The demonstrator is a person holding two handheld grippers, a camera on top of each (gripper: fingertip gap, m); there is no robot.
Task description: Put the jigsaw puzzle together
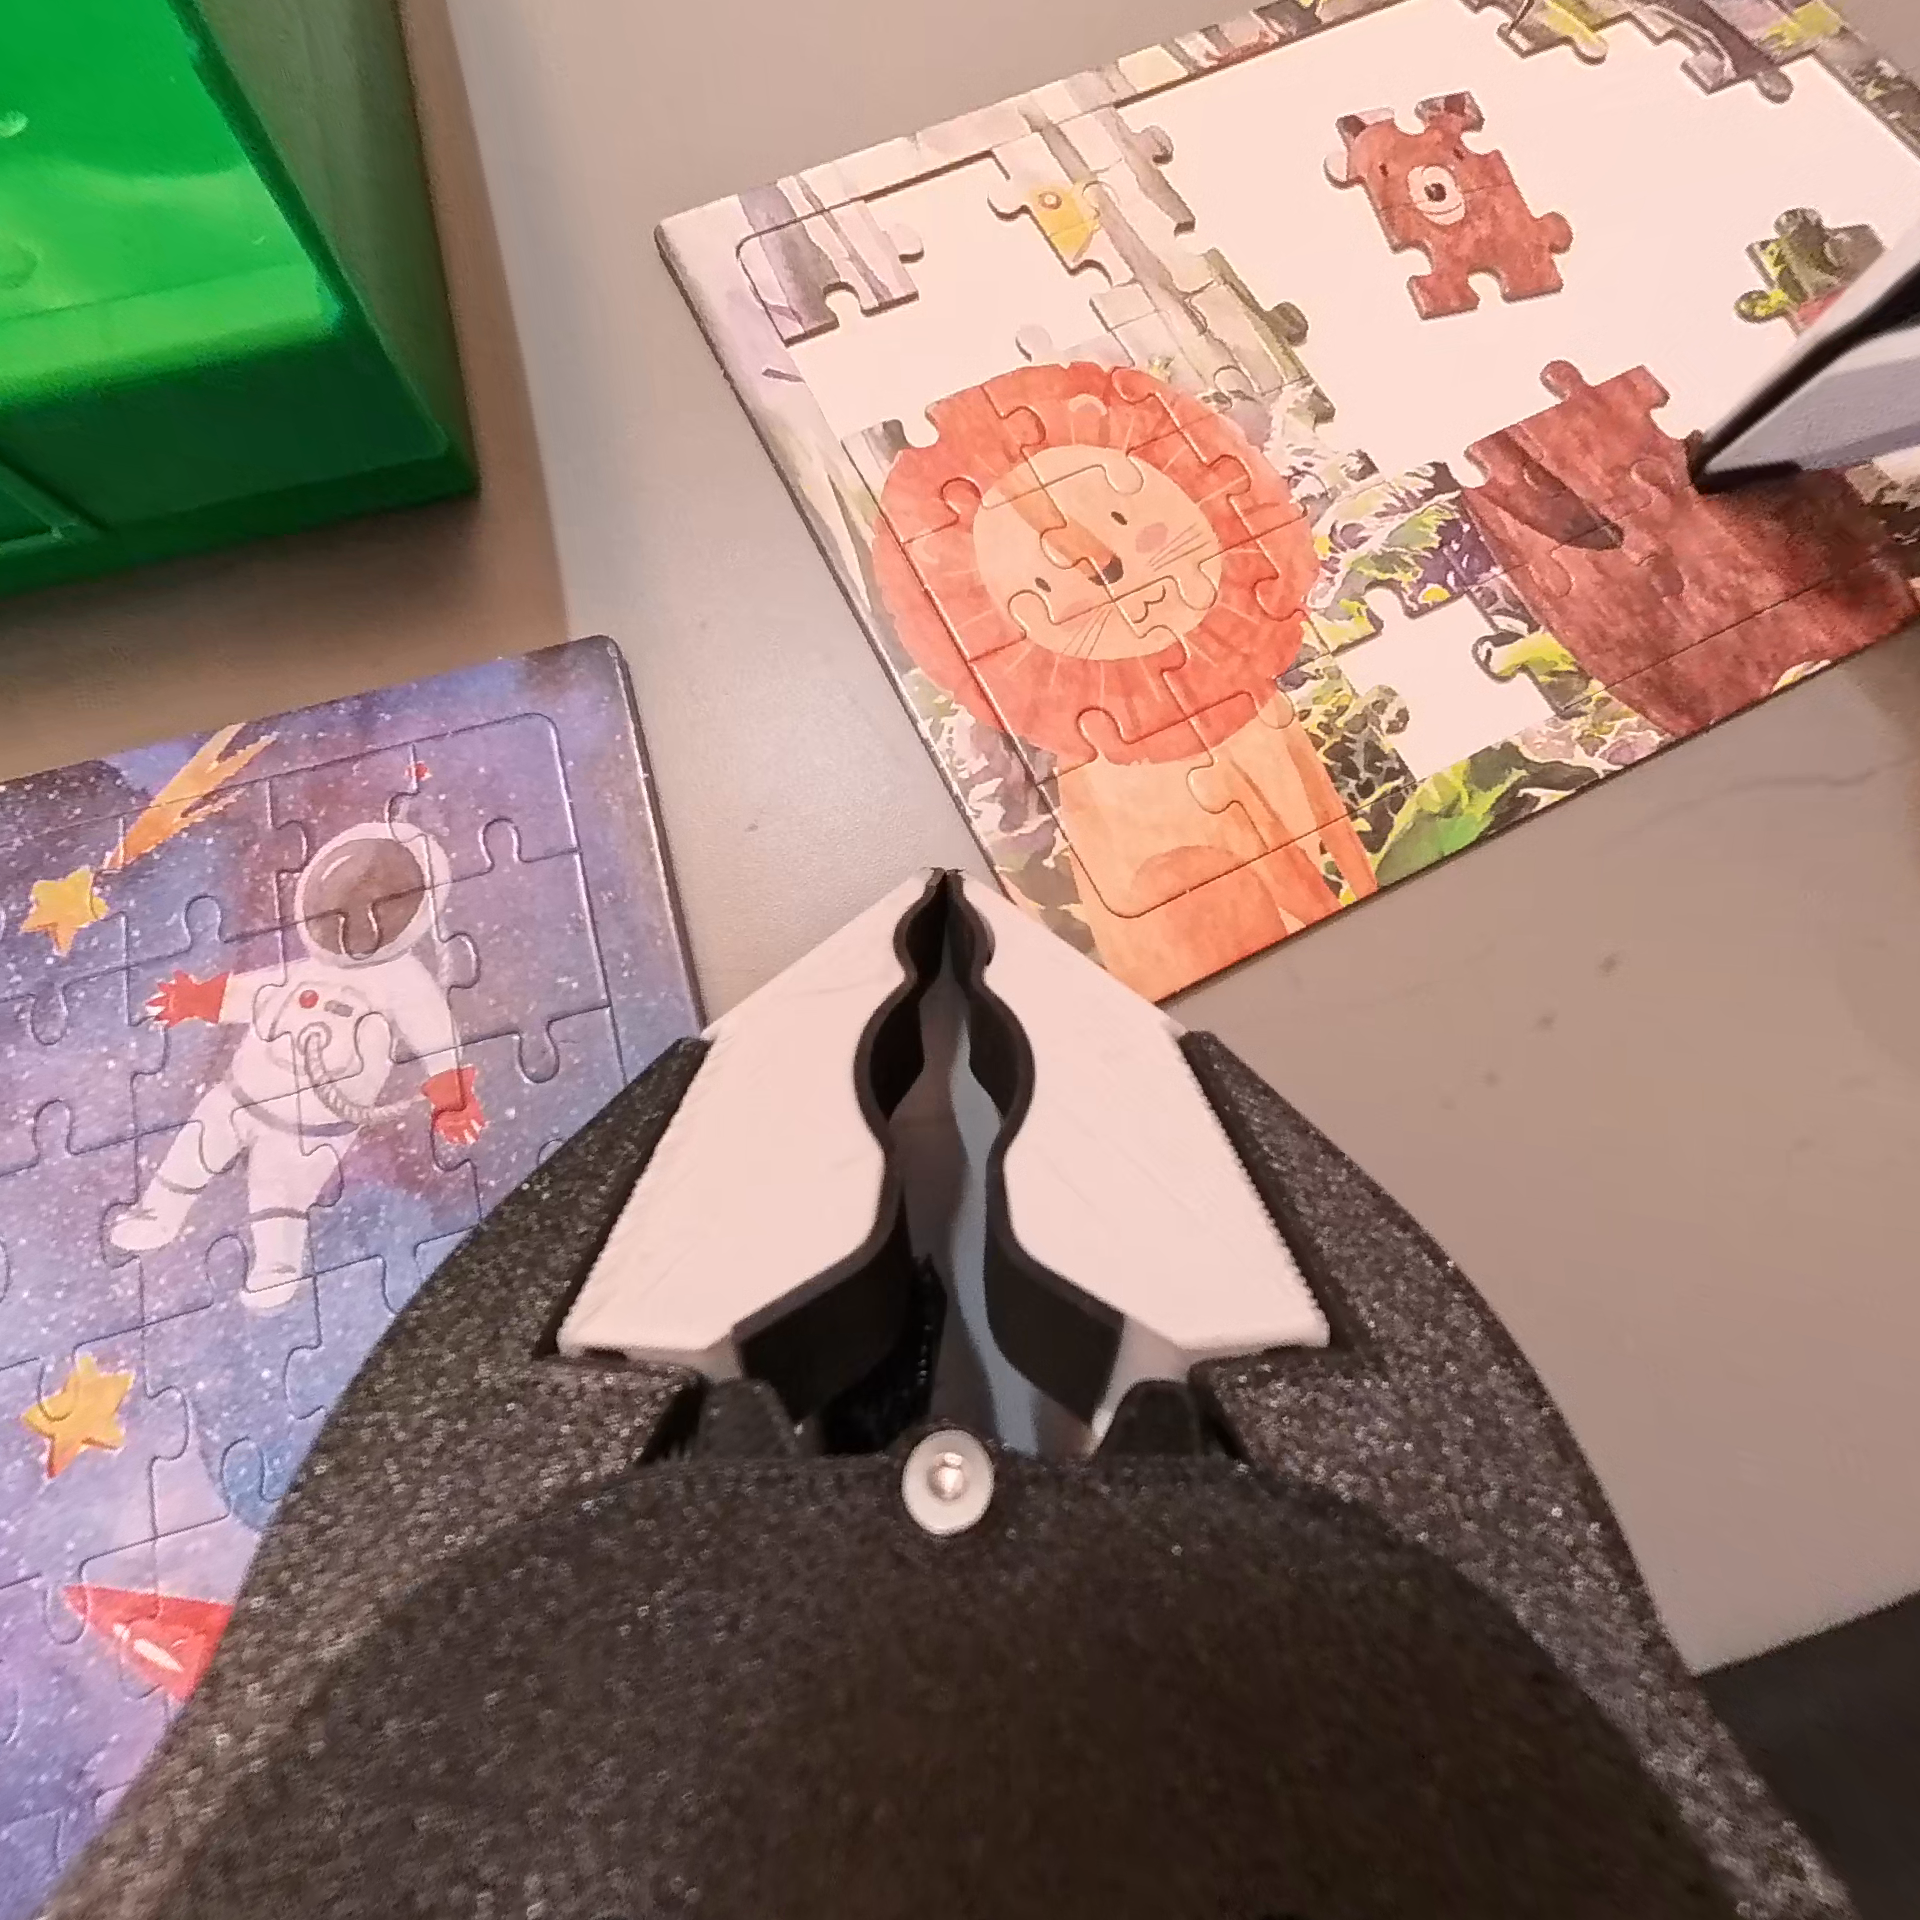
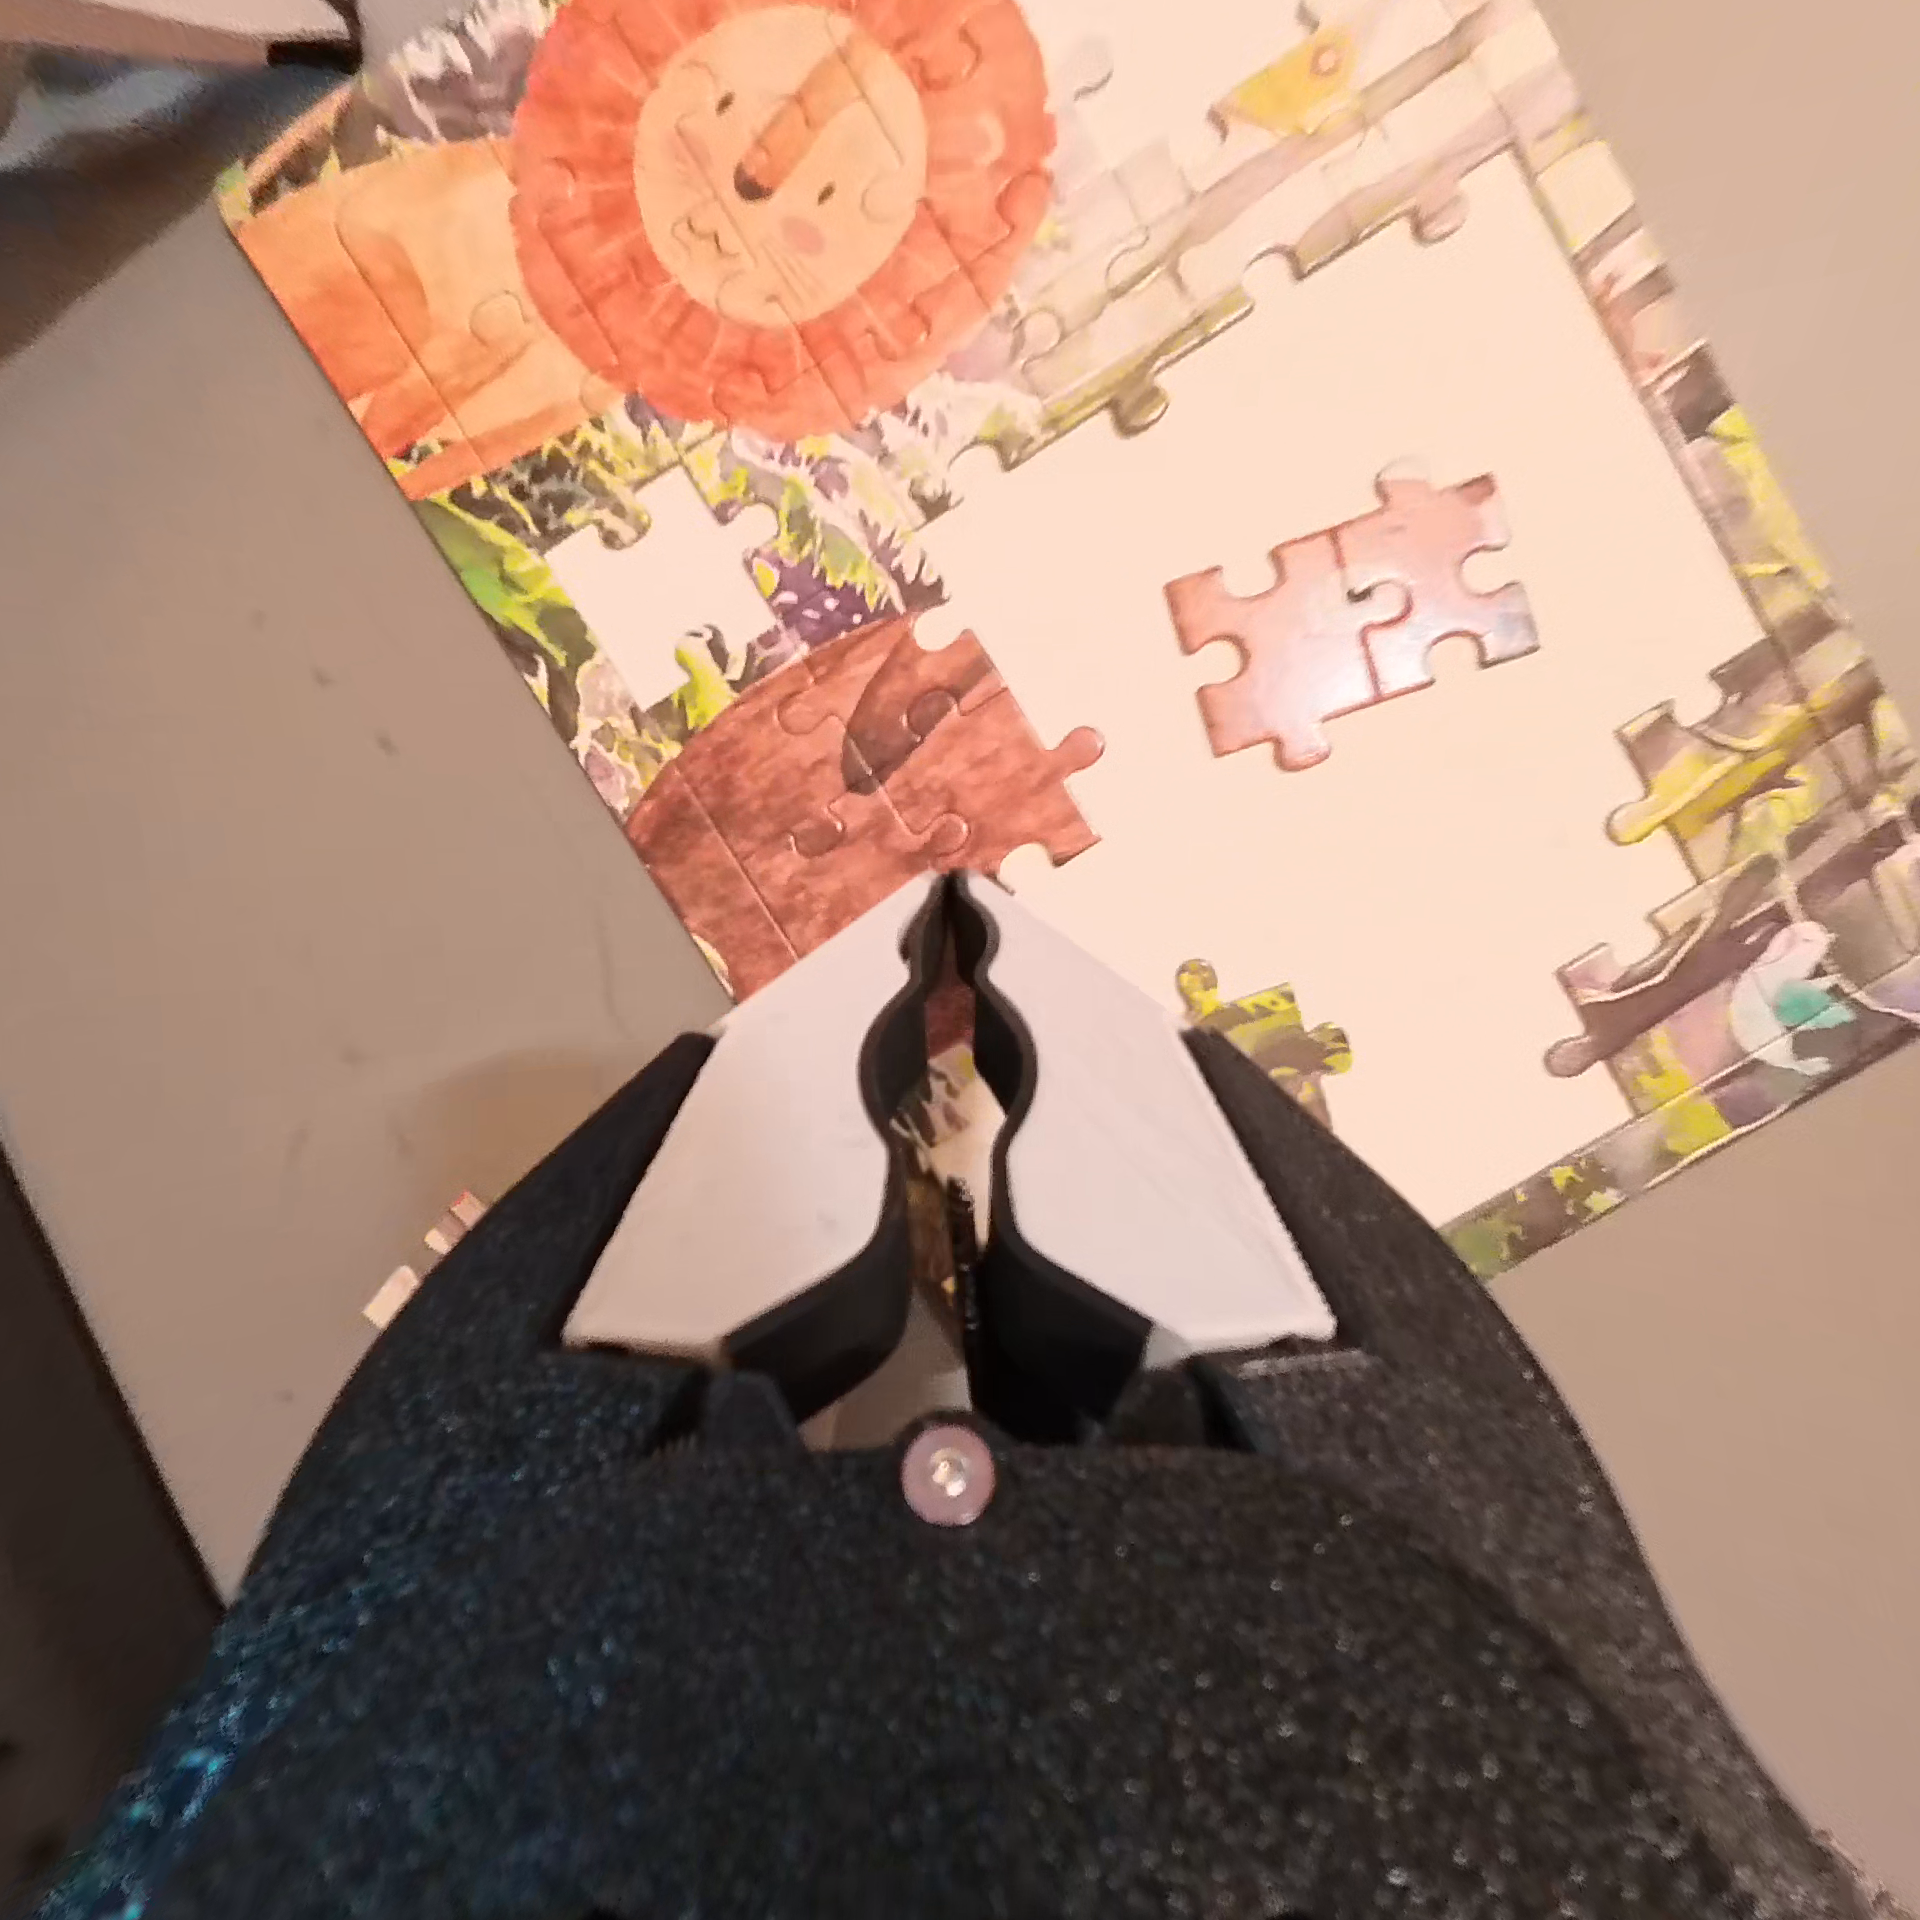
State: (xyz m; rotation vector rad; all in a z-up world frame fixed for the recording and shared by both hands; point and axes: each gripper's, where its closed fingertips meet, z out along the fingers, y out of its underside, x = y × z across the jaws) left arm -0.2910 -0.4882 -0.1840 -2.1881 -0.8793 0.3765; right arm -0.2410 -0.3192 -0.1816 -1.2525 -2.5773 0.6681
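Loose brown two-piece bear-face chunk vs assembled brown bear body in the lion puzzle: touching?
Apart. In the right wrist view, bare white tray separates the loose brown bear-face chunk from the assembled brown bear body; the left wrist view shows the same gap.

I see my left gripper [image 1: 948, 883] between the finished puzzle [image 1: 312, 1039] at left and the puzzle tray [image 1: 717, 270] ahead right, bin [image 1: 208, 291] far left, joined pair of pieces [image 2: 1351, 623] loose inside the tray, my right gripper [image 2: 951, 883] at its near edge.

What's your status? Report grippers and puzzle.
Left gripper shut, empty, off the lion puzzle. Right gripper shut, tip at its brown section. Brown pair loose inside. Nothing blocking.
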